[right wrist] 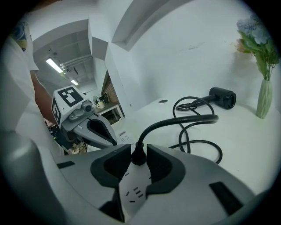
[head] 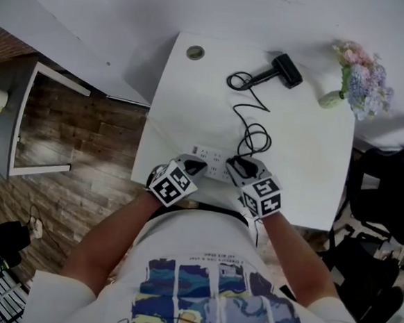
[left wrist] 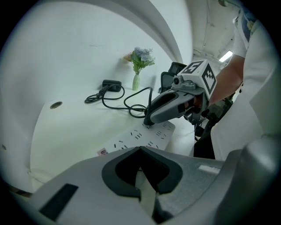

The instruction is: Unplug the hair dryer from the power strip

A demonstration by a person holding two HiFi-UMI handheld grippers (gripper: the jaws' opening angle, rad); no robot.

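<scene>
White table point(head: 306, 158) fills the head view. At its 6 o'clock edge lies the power strip point(head: 216, 164). The black hair dryer point(head: 286, 70) rests well away at 1 o'clock, and its cord point(right wrist: 192, 118) snakes back to the strip. The left gripper point(head: 200, 166), jaws together and empty, sits at the strip's 9 o'clock end. The right gripper point(head: 235, 164) has closed on the plug point(right wrist: 138, 154), seated in the strip's 3 o'clock end.

No legible text, shirt print point(head: 212, 259) and power strip label point(left wrist: 102, 152) too small to read
</scene>
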